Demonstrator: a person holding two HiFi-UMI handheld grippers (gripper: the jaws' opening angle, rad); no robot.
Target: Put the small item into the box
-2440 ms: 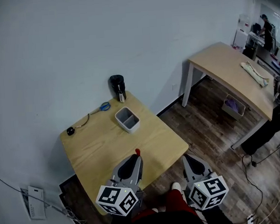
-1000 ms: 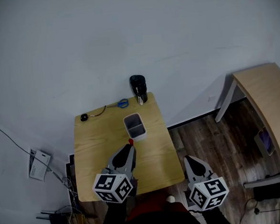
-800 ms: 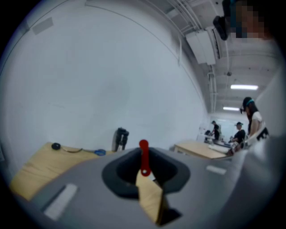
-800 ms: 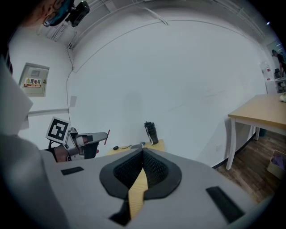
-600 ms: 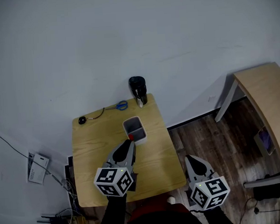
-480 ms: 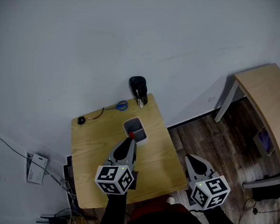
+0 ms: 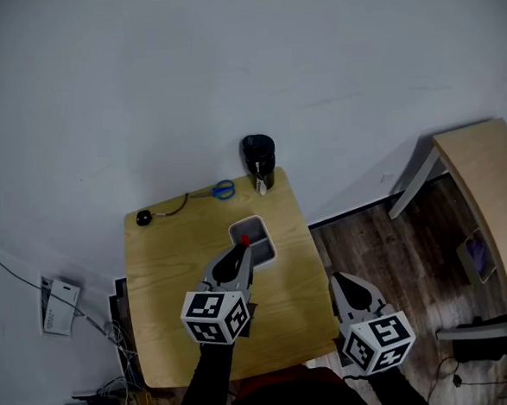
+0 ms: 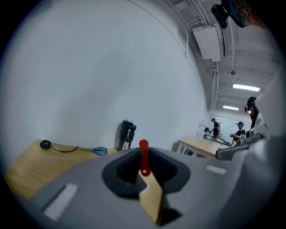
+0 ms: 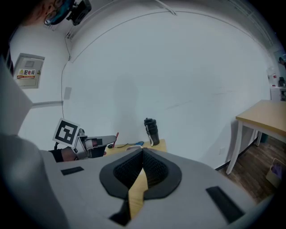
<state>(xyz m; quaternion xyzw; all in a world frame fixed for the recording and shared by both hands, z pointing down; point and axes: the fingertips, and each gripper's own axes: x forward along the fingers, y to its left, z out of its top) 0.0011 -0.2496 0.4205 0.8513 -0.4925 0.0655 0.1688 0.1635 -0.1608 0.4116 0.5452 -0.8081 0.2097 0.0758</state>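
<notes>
The left gripper (image 7: 242, 248) has its jaws pinched on the small red item (image 8: 143, 157). The item's long axis runs straight on from the jaw tips, round end pointing away, above the white box (image 7: 271, 250) on the table (image 7: 166, 247). The right gripper (image 7: 340, 280) hangs beside the table, jaws pressed together on nothing

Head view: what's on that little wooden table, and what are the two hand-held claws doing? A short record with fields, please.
Table: small light wooden table, against a white wall
Box: white open-topped box near the table's middle
Small item: thin red piece, clamped in the left gripper, above the box in the head view
Other hand: right gripper shut, empty, off the table's right edge
Also on table: black bottle, blue-handled scissors, black round object on a cord
</notes>
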